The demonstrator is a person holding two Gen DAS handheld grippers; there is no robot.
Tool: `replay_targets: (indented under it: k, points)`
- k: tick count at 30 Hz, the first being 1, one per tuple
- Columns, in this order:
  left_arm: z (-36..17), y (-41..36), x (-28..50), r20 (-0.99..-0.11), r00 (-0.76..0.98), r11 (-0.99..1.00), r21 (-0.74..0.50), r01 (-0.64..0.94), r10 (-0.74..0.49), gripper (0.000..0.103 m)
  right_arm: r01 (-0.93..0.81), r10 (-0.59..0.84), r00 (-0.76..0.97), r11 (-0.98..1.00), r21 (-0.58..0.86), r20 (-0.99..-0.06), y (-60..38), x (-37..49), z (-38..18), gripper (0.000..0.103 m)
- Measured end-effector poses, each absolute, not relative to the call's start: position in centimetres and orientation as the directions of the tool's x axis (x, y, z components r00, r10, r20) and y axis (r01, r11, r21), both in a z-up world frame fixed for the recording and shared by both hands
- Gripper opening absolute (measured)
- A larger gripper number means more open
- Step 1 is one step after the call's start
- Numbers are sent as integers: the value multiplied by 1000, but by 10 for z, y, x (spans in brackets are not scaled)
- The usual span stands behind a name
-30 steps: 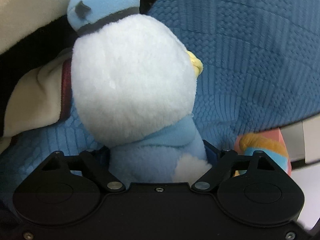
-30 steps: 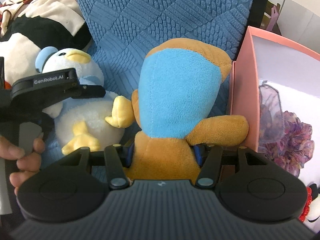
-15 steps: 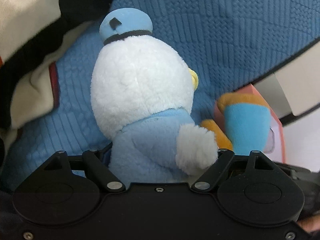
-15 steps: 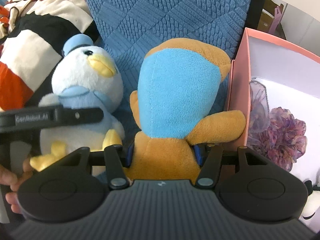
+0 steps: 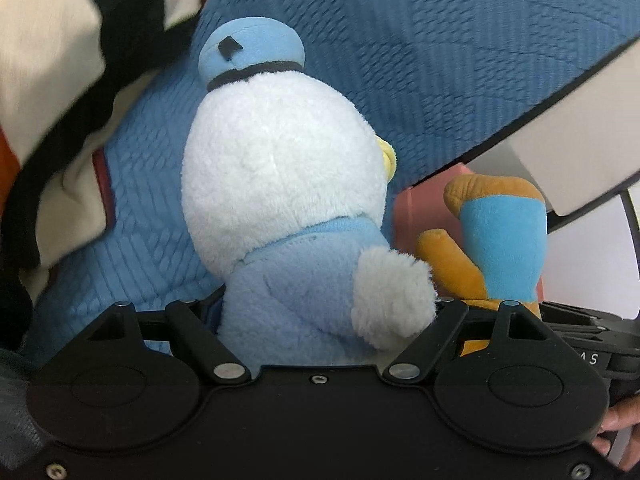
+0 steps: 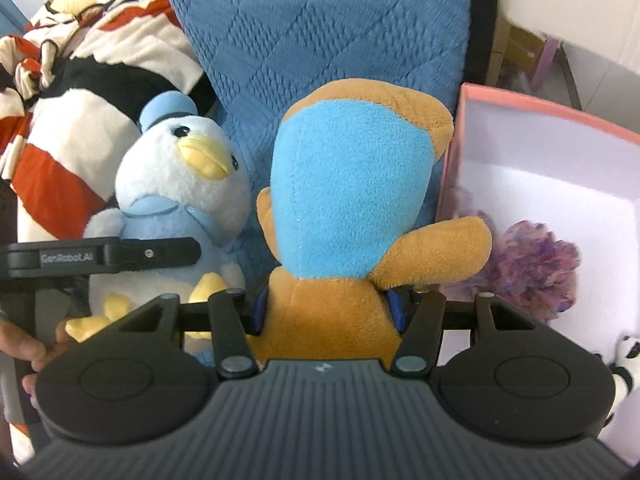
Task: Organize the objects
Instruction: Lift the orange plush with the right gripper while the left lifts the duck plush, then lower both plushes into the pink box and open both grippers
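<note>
Both toys are lifted but not stowed: the left claw (image 5: 320, 320) pinches the penguin plush (image 5: 288, 184), the right claw (image 6: 326, 312) the orange-blue plush (image 6: 352, 200), just beside the pink box (image 6: 540, 108), which already holds a purple pompom (image 6: 536, 268).

The penguin toy (image 5: 280, 184) is fluffy white and pale blue plush with a smoother felt-like cap, and the orange and blue plush toy (image 6: 352, 200) has a short, velvety pile. Behind them, the blue cushion (image 6: 320, 40) is matt quilted cloth with a raised woven texture. The pink box (image 6: 520, 104) looks like smooth matt card, and both gripper bodies are matt black plastic with small shiny metal rivets.
</note>
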State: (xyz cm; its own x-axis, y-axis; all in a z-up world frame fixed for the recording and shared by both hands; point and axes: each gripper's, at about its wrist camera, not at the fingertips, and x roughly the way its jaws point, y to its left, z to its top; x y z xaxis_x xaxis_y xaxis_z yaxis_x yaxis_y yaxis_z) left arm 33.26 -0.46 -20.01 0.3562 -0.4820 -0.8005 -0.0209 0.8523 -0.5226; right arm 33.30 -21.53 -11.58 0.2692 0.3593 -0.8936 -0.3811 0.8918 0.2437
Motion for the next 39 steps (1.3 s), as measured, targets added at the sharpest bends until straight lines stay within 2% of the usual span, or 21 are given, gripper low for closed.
replay_targets:
  k: [11,24,30,39]
  points:
    - [-132,-37,337,-767,397,850,-523,69,-504,79,-389,360,340,895,218,-869,-252,334,-60,57]
    - [-69,-117,335,-720,442,843,-487,230,-536,79,-330,345,412,919,214,-844,-320,336,-30,57]
    - [-63,-157,335,-719,432,839,-477,264,-545,79,-282,337,445,932,228,-830,-362,334,-28,57]
    - [-92,-228,330,-757,355,832,-456,315,-549,79,-193,263,496,963,190,-828,-427,332,-44,58]
